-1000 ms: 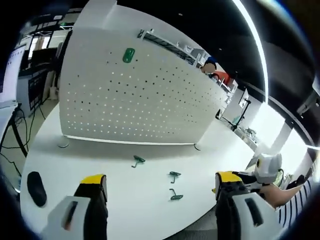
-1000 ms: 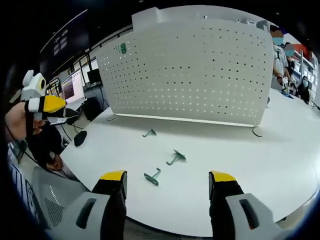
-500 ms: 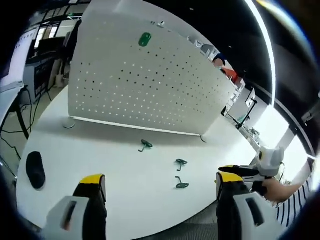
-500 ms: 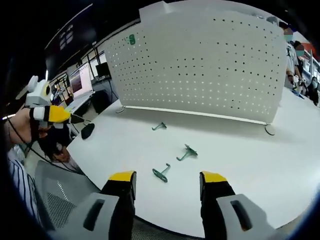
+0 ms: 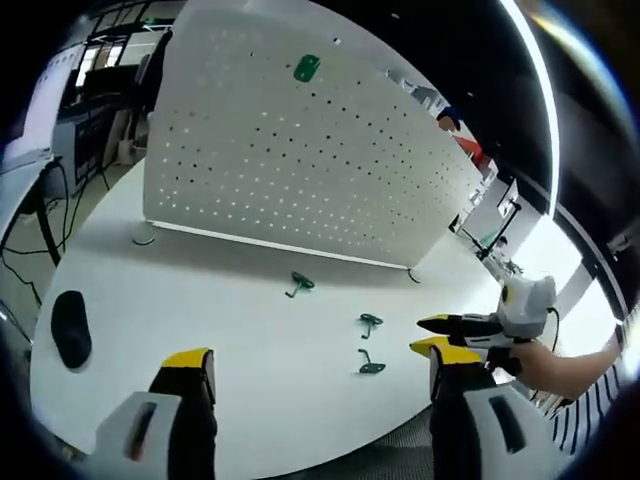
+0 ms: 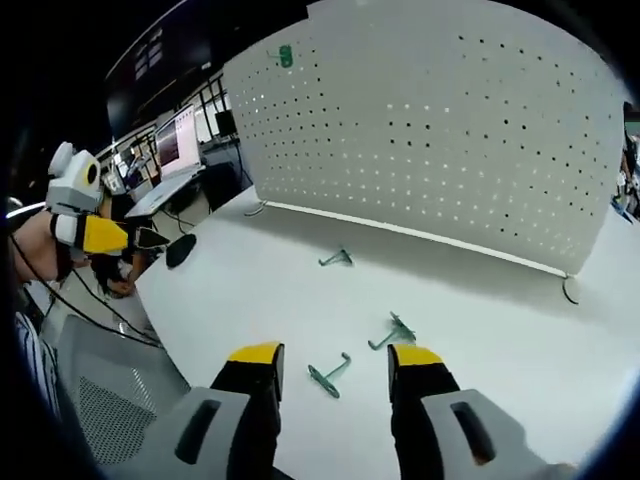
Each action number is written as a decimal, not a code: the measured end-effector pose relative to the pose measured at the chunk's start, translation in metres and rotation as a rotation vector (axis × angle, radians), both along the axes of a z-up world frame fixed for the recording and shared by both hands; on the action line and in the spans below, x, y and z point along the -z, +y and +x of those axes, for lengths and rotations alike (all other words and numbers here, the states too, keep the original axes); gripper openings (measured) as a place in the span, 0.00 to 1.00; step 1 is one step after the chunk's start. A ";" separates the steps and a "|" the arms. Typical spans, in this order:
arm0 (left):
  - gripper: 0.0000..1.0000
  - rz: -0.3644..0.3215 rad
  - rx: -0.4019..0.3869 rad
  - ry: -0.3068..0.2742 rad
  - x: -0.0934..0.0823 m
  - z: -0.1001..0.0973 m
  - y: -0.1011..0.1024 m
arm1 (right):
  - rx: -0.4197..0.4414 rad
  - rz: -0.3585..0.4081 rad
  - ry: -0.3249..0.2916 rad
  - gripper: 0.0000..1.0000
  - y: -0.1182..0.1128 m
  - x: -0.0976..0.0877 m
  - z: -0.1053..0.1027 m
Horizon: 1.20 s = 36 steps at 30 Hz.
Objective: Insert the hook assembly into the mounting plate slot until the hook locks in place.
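In the left gripper view, the left gripper (image 5: 315, 385) is hovering over the near edge of the white table (image 5: 200, 310) with its jaws standing wide apart and nothing between them; three green hooks are lying loose on the tabletop in front of the upright pegboard (image 5: 300, 170), namely the far hook (image 5: 299, 285) nearest the board, the middle hook (image 5: 370, 322) and the near hook (image 5: 368, 365) closest to the table edge; a green piece (image 5: 307, 68) is already sitting high on the board; the right gripper (image 5: 450, 335) is coming in from the right, held in a hand, close to the near hook but apart from it; a black mouse (image 5: 70, 328) is lying at the left.

In the right gripper view, the right gripper (image 6: 330, 365) is pointing down at the table with its jaws parted, and the near hook (image 6: 330, 374) is lying between the yellow tips, not yet pinched as far as I can judge; the middle hook (image 6: 393, 333) is resting just beyond, the far hook (image 6: 337, 260) nearer the board; the left gripper (image 6: 110, 236) is showing at the left edge, held off the table.

The task is looking barely begun; no hook is being held, so grasping, carrying to the board and locking in are all remaining.
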<state>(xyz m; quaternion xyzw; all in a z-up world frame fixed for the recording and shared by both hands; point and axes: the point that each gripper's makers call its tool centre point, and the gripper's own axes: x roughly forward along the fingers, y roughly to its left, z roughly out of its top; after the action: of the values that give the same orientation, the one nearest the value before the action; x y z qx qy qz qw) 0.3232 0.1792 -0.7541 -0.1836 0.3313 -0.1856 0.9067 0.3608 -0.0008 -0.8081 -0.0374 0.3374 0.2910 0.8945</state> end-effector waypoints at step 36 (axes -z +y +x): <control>0.83 -0.027 -0.045 0.065 0.016 0.004 0.023 | -0.129 -0.141 -0.038 0.22 0.071 0.056 0.111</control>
<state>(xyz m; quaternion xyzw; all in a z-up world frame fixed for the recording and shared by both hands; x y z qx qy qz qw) 0.3275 0.2019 -0.7703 -0.2093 0.3539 -0.1635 0.8968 0.4723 0.0699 -0.8640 -0.1277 0.3367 0.3228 0.8753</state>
